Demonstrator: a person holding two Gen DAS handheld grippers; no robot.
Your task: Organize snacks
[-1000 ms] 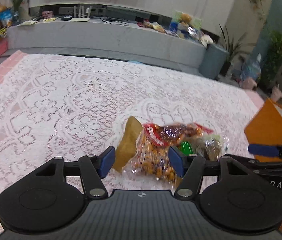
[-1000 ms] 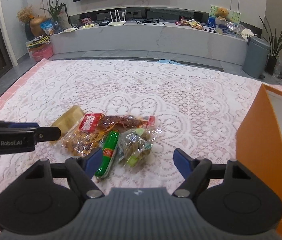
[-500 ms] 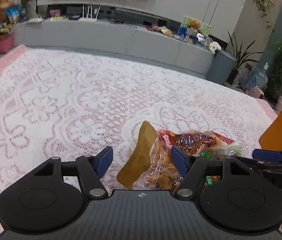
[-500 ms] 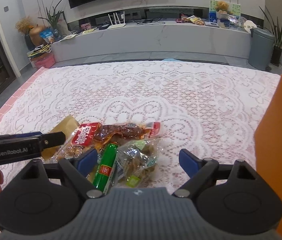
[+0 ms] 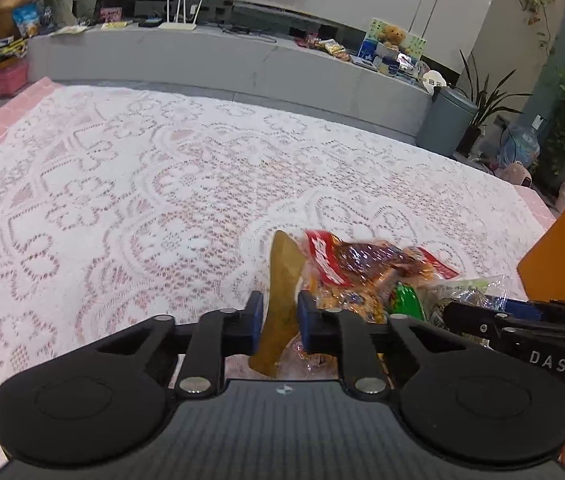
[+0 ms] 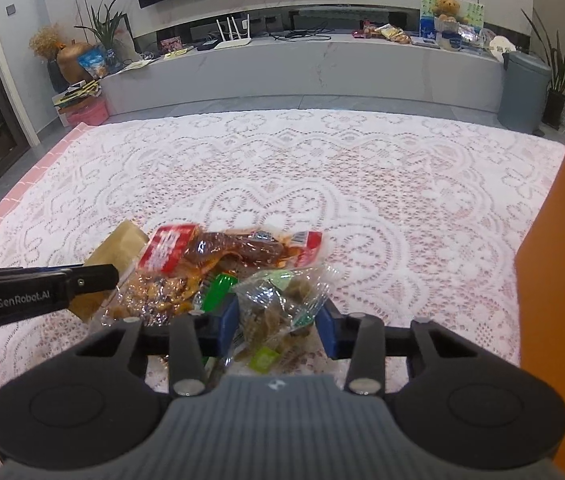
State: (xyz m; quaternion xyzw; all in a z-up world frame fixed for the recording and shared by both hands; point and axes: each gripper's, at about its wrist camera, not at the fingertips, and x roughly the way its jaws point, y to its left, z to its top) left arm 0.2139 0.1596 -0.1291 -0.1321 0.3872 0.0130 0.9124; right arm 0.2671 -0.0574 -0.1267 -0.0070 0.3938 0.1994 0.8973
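Note:
A pile of snacks lies on the lace tablecloth: a tan flat packet (image 5: 282, 280) (image 6: 116, 246), a red packet of brown meat (image 5: 356, 258) (image 6: 222, 246), a clear bag of orange snacks (image 6: 150, 294), a green stick (image 6: 218, 286) and a clear bag of greenish-brown snacks (image 6: 282, 304). My left gripper (image 5: 279, 322) is shut on the tan packet, at the pile's left side. My right gripper (image 6: 276, 326) has its jaws closed in against the clear greenish-brown bag, at the pile's near right.
An orange box (image 6: 558, 280) (image 5: 562, 256) stands at the right edge of the table. The lace cloth (image 6: 322, 168) stretches away behind the pile. A grey bench with clutter and a grey bin (image 6: 522, 84) stand beyond the table.
Both grippers moved forward onto the pile and closed from wide open: the left onto the tan packet, the right onto the clear greenish-brown bag.

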